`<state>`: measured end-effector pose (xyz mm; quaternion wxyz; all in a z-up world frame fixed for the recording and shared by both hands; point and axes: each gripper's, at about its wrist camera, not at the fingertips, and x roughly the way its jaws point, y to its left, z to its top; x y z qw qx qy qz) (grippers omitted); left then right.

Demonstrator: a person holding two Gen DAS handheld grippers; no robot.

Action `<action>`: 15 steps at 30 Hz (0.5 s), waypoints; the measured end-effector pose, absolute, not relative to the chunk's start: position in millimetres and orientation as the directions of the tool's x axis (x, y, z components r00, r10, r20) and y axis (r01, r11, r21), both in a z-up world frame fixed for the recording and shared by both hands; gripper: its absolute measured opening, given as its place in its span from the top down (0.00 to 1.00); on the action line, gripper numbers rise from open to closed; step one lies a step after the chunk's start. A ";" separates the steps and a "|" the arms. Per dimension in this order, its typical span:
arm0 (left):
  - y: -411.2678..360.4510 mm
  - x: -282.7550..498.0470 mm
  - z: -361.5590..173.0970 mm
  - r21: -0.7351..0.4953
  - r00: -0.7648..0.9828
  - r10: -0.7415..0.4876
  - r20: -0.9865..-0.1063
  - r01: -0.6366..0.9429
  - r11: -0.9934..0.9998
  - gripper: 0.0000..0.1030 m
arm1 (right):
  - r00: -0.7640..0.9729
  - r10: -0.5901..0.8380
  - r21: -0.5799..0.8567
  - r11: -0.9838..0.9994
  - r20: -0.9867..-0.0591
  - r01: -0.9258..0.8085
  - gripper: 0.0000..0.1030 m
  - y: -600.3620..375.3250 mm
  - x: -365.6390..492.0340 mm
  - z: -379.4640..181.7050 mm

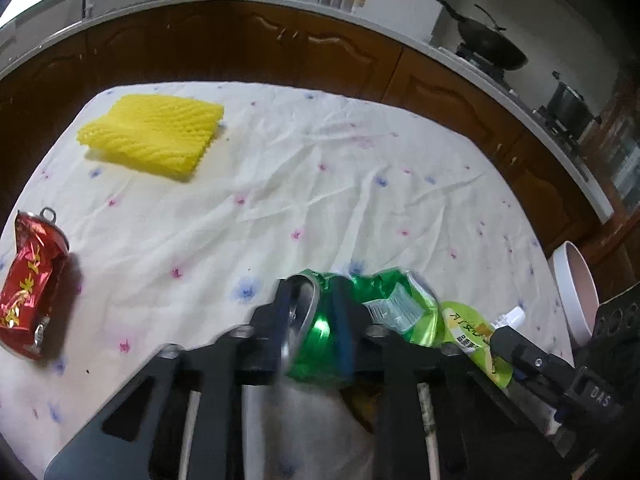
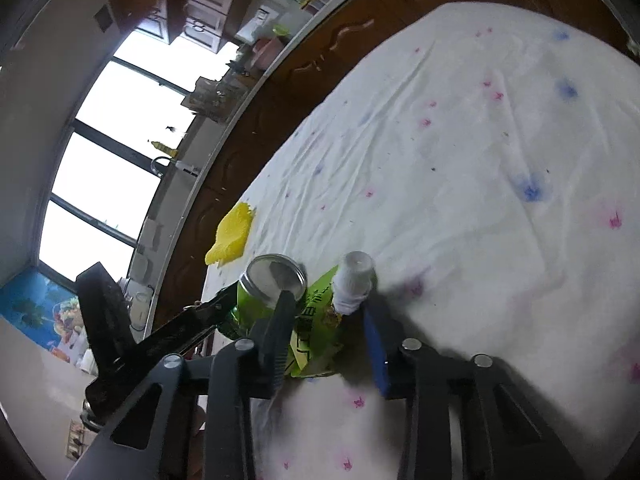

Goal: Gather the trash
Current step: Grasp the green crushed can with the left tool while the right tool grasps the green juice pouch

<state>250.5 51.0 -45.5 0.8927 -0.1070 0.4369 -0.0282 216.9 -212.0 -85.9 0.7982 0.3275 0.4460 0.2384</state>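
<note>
My left gripper (image 1: 316,312) is shut on a crushed green can (image 1: 384,312), held just above the flowered tablecloth (image 1: 320,184). The can also shows in the right wrist view (image 2: 268,284). My right gripper (image 2: 328,308) is shut on a light green spouted pouch (image 2: 316,332) with a white cap (image 2: 354,276). The pouch shows in the left wrist view (image 1: 476,336), right beside the can. A crushed red can (image 1: 30,280) lies at the table's left edge. A yellow foam net (image 1: 154,134) lies at the far left; it also shows in the right wrist view (image 2: 232,236).
A white and pink bowl (image 1: 576,292) stands at the table's right edge. Dark wooden kitchen cabinets (image 1: 280,48) run behind the table, with a wok (image 1: 492,44) and a pot (image 1: 568,104) on the stove at the right.
</note>
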 end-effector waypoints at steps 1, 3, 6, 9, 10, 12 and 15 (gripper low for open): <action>51.1 248.9 -43.3 -0.215 0.625 -0.142 -0.768 -0.041 0.976 0.84 | 0.491 0.673 0.733 0.673 -0.553 -0.097 0.82 -211.9 215.9 -83.5; 50.0 246.5 -39.7 -0.204 0.636 -0.135 -0.760 -0.036 0.978 0.84 | 0.500 0.655 0.710 0.696 -0.566 -0.108 0.86 -212.6 213.5 -76.9; 46.8 241.4 -33.0 -0.195 0.652 -0.131 -0.747 -0.026 0.980 0.85 | 0.516 0.642 0.690 0.713 -0.568 -0.127 0.86 -217.2 209.8 -69.5; 42.2 234.9 -24.0 -0.207 0.666 -0.149 -0.731 -0.009 0.978 0.85 | 0.545 0.619 0.664 0.734 -0.565 -0.145 0.87 -226.5 203.6 -59.4; 39.0 232.4 -20.0 -0.208 0.672 -0.155 -0.724 0.001 0.978 0.85 | 0.557 0.610 0.653 0.742 -0.564 -0.152 0.87 -230.7 200.6 -54.8; 31.5 227.8 -12.6 -0.205 0.683 -0.165 -0.712 0.022 0.978 0.85 | 0.580 0.588 0.630 0.760 -0.563 -0.159 0.87 -237.3 195.8 -46.1; 14.5 218.1 0.1 -0.207 0.700 -0.195 -0.687 0.069 0.976 0.85 | 0.616 0.557 0.601 0.782 -0.557 -0.163 0.87 -249.8 190.7 -32.2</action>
